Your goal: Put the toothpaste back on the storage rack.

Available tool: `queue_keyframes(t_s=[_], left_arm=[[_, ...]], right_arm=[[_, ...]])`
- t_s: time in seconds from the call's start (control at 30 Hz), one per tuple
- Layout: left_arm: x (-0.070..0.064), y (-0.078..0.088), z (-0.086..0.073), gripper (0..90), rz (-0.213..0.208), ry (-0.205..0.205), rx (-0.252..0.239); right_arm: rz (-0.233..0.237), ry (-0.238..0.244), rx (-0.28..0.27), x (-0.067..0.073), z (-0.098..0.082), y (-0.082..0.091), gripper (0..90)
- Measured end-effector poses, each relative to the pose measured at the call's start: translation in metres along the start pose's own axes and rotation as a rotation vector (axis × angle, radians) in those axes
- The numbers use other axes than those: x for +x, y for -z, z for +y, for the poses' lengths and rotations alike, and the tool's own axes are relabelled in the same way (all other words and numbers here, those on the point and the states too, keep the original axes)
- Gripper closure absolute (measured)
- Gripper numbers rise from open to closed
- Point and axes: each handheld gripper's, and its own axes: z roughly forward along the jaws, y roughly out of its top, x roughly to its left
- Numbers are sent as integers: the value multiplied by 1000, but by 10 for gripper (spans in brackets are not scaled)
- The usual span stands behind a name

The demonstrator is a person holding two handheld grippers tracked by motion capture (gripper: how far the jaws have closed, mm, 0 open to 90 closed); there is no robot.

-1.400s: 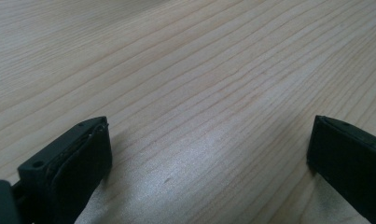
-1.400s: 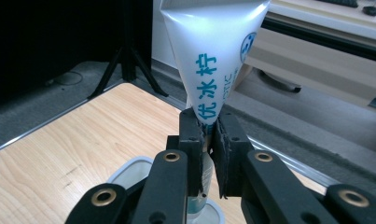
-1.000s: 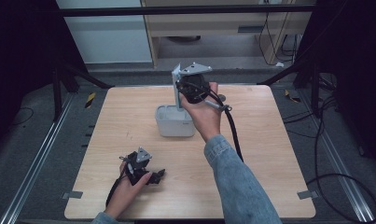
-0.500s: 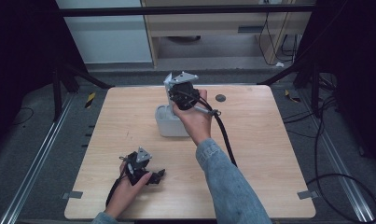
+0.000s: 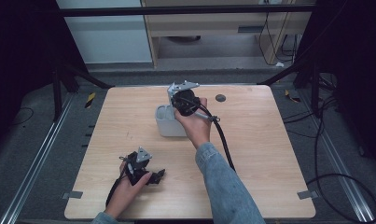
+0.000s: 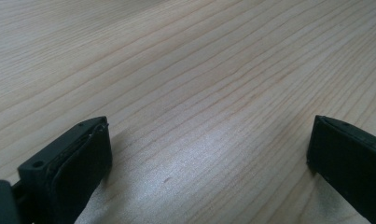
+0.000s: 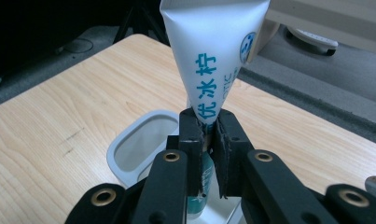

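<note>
The counter [image 5: 251,154] is pale wood with fine straight grain, matt, with a soft sheen near the left hand-held gripper [image 6: 209,163]; that gripper's jaws are matt black plastic with dull rubbery pads; the tube [image 7: 213,51] is smooth white plastic, slightly glossy, printed in blue; the container [image 7: 129,154] near the counter's far edge is smooth light-grey plastic, matt; the right hand-held gripper [image 7: 209,135] is matt black plastic with brassy metal rivets; the sleeve [image 5: 227,186] is blue denim cloth.

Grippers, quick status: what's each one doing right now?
Left gripper: open, nothing between the jaws, low over the table.
Right gripper: shut on a white tube, above the grey cup.
</note>
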Motion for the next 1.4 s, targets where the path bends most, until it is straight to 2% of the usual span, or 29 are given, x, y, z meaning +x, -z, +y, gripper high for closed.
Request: queue_keyframes(t_s=[0.4, 1.4], left_arm=[[0, 0, 0, 0, 0, 0, 0], [0, 0, 0, 0, 1, 0, 0]], right_arm=[[5, 1, 22, 2, -10, -9, 825], [12, -3, 64, 4, -16, -21, 823]])
